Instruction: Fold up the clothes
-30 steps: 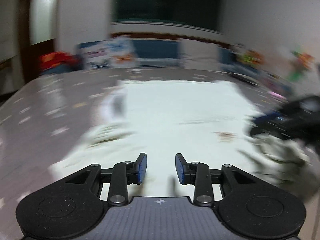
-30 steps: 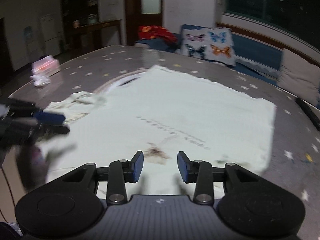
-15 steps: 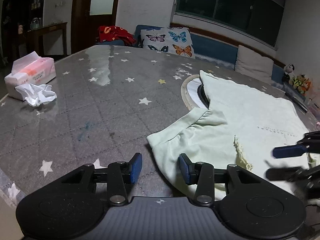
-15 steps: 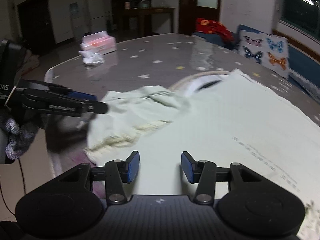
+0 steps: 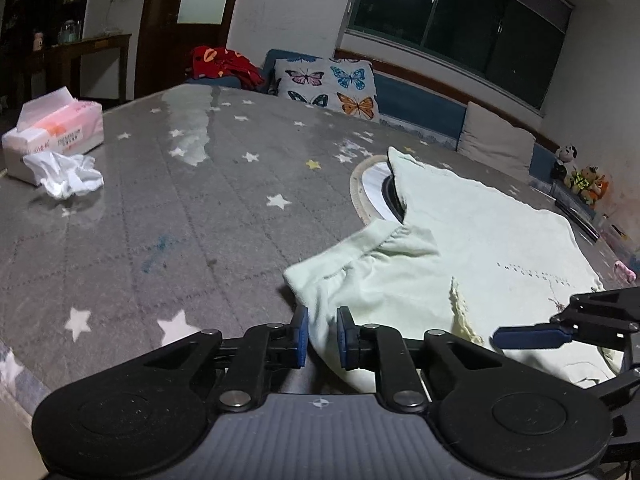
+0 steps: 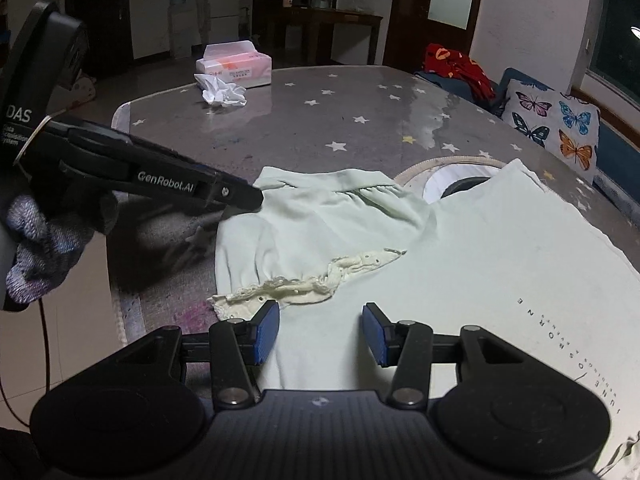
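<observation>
A pale green shirt lies spread on the grey star-patterned table, its sleeve bunched at the near left corner with a cream lace trim. My left gripper is at the sleeve's edge. Its jaws are closing, a narrow gap is left, and cloth sits between the pads. In the right wrist view its tips touch that same edge. My right gripper hovers open low over the shirt just right of the lace, nothing gripped.
A pink tissue box and a crumpled tissue sit at the table's far left. A round white inset lies partly under the shirt's collar. The table edge drops off beside the sleeve. A gloved hand holds the left gripper.
Both views have swung from the shirt's middle to its left sleeve. The left jaws have narrowed around the sleeve edge. The right gripper has slid closer to the lace trim.
</observation>
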Demonstrator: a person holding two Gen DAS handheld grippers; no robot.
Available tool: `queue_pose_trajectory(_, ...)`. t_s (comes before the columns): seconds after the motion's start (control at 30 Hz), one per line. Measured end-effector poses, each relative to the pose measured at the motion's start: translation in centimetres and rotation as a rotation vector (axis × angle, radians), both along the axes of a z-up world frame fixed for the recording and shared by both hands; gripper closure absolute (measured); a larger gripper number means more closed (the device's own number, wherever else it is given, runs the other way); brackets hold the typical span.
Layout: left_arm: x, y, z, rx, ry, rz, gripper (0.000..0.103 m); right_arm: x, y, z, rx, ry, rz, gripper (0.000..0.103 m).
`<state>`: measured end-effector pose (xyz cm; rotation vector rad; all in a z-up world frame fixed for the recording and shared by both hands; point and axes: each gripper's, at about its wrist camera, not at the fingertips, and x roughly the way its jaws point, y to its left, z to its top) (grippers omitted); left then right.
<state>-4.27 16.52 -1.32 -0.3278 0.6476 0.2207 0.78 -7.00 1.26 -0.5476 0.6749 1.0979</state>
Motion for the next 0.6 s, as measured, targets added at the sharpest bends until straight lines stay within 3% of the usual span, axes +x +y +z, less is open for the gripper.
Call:
queue_pose_trajectory(0.1,0.1,-0.5,-0.2,0.008,-0.013,-0.002,0.086,0.0,-0.1,0.0,0.002,-0.001,0.000,0.056)
queue_pose_trajectory(0.13,0.1,-0.4,-0.3,-0.005,-0.019,-0.002,0.088,0.0,-0.1,0.0,0.003,0.000,-0.002,0.056)
queue_pose_trajectory(0.17,0.2,-0.3,-0.4,-0.020,-0.023,-0.001,0.098,0.0,-0.2,-0.1,0.007,0.003,-0.005,0.056)
queue_pose_trajectory(0.23,0.2,-0.1,-0.2,-0.046,-0.039,0.003,0.100,0.0,-0.2,-0.2,0.013,0.006,-0.008,0.056)
queue_pose_trajectory(0.37,-0.3,-0.7,2.0,-0.056,-0.131,-0.036,0.101,0.2,-0.3,-0.3,0.026,0.018,-0.014,0.056)
queue_pose_trajectory(0.6,0.6,-5.0,4.5,-0.059,-0.240,-0.265,0.101,0.5,-0.9,-0.5,0.059,0.046,-0.028,0.056)
